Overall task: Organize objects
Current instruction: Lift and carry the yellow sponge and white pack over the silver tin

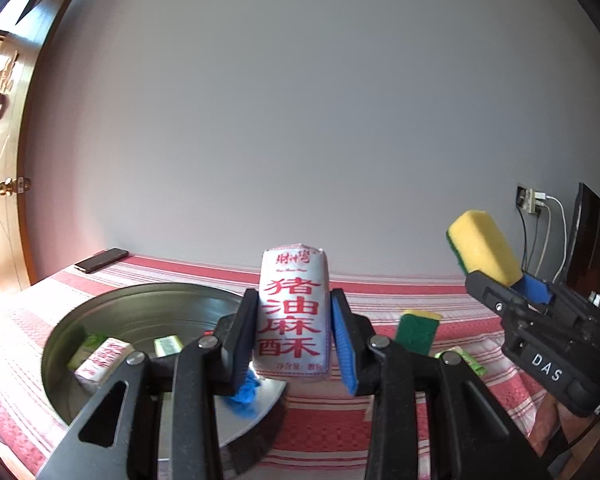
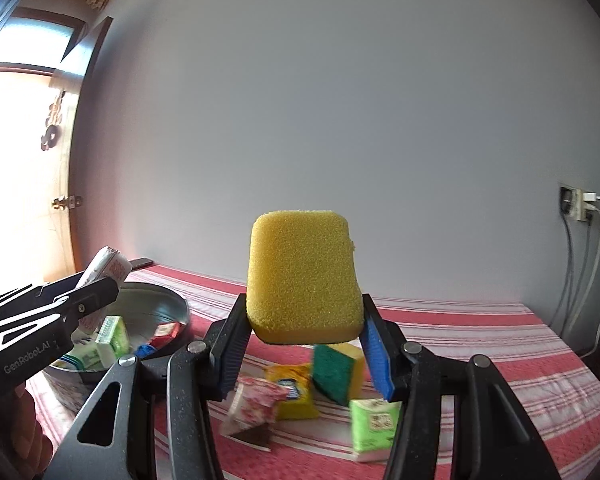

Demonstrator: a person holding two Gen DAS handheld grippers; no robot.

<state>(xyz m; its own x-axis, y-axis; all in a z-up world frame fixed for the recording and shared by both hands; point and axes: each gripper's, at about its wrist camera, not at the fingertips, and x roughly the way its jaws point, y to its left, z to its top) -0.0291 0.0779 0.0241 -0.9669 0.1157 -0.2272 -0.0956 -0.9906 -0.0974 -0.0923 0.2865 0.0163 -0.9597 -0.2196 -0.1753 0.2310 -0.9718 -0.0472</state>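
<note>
Left tool [image 1: 293, 344] clamping snack packet [image 1: 292, 316]; right tool [image 2: 304, 344] clamping sponge [image 2: 303, 276], scattered packets [image 2: 296, 396] beneath.

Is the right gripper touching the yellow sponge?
Touching. The right wrist view shows the right gripper with both pads pressed against the yellow sponge, held above the table.

I see a white snack packet [image 1: 293, 316] with red characters, upright, pinched at its sides. At its two o'clock, a yellow sponge [image 2: 303, 276], green-backed, is likewise clamped, seemingly tilted.

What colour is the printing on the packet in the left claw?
Red characters on a white packet, clearest in the left wrist view.
</note>
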